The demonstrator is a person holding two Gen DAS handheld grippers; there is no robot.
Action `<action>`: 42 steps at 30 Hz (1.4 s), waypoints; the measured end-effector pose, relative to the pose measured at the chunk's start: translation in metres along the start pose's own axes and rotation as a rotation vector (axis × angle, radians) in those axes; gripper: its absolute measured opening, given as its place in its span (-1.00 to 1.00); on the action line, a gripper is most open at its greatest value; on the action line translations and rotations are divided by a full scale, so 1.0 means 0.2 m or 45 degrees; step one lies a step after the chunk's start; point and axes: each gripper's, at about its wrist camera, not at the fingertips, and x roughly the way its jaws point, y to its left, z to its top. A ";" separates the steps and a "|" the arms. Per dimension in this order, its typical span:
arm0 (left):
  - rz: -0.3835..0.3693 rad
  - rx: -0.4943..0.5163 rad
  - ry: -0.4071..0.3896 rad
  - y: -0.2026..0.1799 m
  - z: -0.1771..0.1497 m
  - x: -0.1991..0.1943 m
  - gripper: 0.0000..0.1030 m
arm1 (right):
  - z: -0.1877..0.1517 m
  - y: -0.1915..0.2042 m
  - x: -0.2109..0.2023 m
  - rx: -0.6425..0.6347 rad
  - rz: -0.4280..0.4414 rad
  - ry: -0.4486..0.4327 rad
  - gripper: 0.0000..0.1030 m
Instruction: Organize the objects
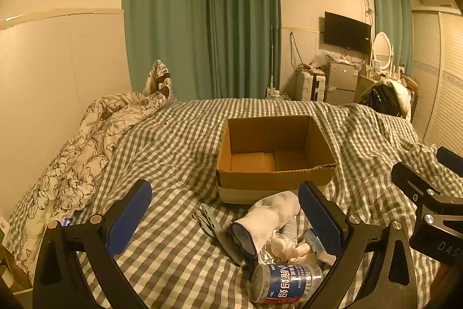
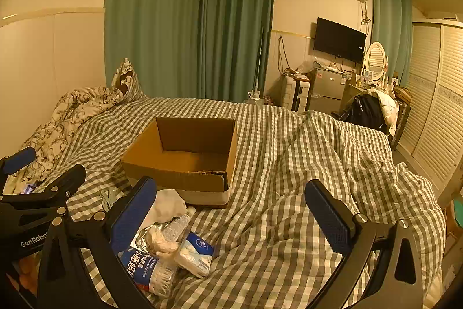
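An open, empty cardboard box (image 1: pixel 275 152) sits on the checked bed cover; it also shows in the right wrist view (image 2: pixel 185 155). In front of it lies a pile: a white sock (image 1: pixel 272 210), a grey tool (image 1: pixel 214 228), a blue-labelled plastic container (image 1: pixel 285 281), crumpled wrap (image 1: pixel 289 248) and a tissue pack (image 2: pixel 195 252). My left gripper (image 1: pixel 224 217) is open and empty, its fingers either side of the pile. My right gripper (image 2: pixel 231 215) is open and empty, to the right of the pile, with the container (image 2: pixel 147 268) by its left finger.
A floral duvet (image 1: pixel 75 164) is bunched along the left wall. Green curtains (image 1: pixel 202 19) hang behind the bed. A fridge (image 1: pixel 341 80), TV (image 1: pixel 347 32), dressing table and louvred wardrobe (image 2: pixel 434 112) stand at the right. The cover is rumpled into folds (image 2: pixel 318 152).
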 end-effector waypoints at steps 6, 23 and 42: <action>0.002 -0.004 0.000 0.00 -0.01 0.00 1.00 | -0.01 0.01 0.00 -0.009 -0.001 0.005 0.99; 0.000 -0.007 0.005 0.00 -0.02 0.00 1.00 | -0.02 0.02 0.01 -0.016 -0.004 0.007 0.99; -0.024 0.024 0.021 -0.03 -0.04 0.01 1.00 | -0.01 0.04 0.00 -0.033 0.017 0.004 0.99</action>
